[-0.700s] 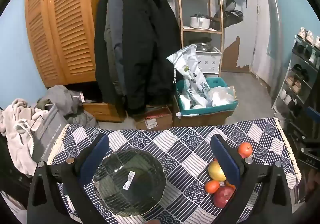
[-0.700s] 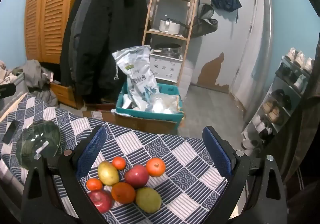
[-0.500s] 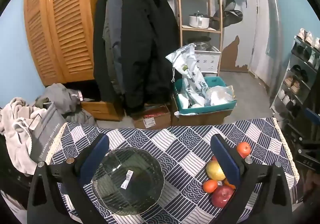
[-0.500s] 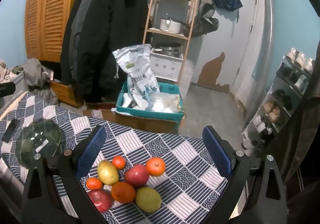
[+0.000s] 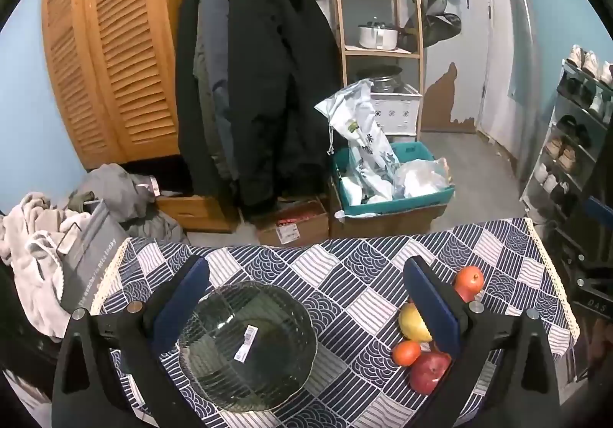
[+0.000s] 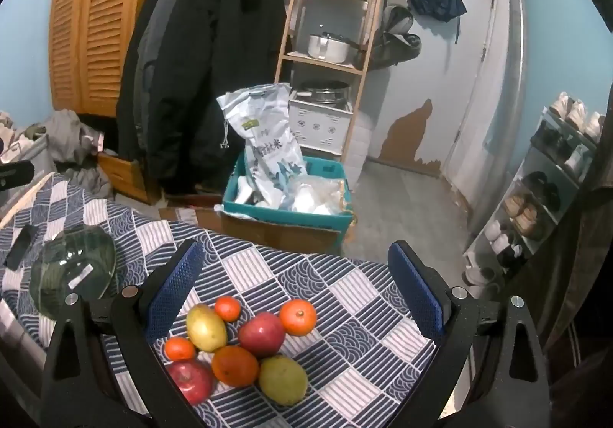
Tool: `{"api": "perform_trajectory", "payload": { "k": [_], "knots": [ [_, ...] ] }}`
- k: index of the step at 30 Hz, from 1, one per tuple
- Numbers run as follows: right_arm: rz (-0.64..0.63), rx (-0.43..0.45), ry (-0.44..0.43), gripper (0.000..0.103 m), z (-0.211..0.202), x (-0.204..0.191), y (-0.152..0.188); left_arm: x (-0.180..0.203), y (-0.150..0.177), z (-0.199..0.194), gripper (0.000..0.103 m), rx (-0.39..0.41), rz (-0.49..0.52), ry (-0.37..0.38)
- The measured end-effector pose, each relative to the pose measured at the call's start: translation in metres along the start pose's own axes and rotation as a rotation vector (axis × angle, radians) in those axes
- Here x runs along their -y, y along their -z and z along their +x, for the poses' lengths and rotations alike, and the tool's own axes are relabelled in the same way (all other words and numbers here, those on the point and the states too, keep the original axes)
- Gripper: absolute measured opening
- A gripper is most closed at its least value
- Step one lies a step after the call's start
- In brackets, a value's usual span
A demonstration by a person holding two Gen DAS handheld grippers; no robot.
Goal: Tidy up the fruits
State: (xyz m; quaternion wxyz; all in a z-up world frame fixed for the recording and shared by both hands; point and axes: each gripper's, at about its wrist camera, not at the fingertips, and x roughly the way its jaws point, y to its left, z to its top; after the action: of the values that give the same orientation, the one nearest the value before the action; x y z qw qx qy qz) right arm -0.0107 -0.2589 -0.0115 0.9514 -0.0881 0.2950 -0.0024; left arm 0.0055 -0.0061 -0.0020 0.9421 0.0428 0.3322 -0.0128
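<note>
- Right gripper [image 6: 293, 288]: jaws spread wide, nothing between the pads. It hangs above the fruit pile [image 6: 245, 343], tilted down at it.
- Left gripper [image 5: 304, 303]: also spread wide and empty, sitting over the glass bowl [image 5: 247, 345].
- Fruit is loose on the checked tablecloth [image 6: 345, 298], right end of the table. Bowl is well apart from it, toward the left end; from the right wrist view the bowl [image 6: 72, 275] shows far left of the pile.
- Key relation: pile sits directly below and slightly left of centre of the right jaws, so the right hand is clearly the nearer one for a pick. Left hand is the one at the bowl.
- Easiest first target, by my read: the orange [image 6: 298, 317] on the far edge of the pile — it stands a bit clear of the red apple [image 6: 262, 334].
- The yellow-green pear [image 6: 206, 327] has its long axis running near-left to far-right-ish; jaws would want to close across it.
- Carry direction afterwards: leftward to the bowl.
</note>
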Motion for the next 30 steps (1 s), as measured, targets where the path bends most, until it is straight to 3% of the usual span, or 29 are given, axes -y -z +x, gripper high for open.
{"api": "perform_trajectory", "payload": {
  "k": [30],
  "knots": [
    [-0.011,-0.004,0.004,0.095,0.0021,-0.0055,-0.0001,0.0031,0.0067,-0.0023,0.102,-0.004,0.003,0.003]
  ]
}}
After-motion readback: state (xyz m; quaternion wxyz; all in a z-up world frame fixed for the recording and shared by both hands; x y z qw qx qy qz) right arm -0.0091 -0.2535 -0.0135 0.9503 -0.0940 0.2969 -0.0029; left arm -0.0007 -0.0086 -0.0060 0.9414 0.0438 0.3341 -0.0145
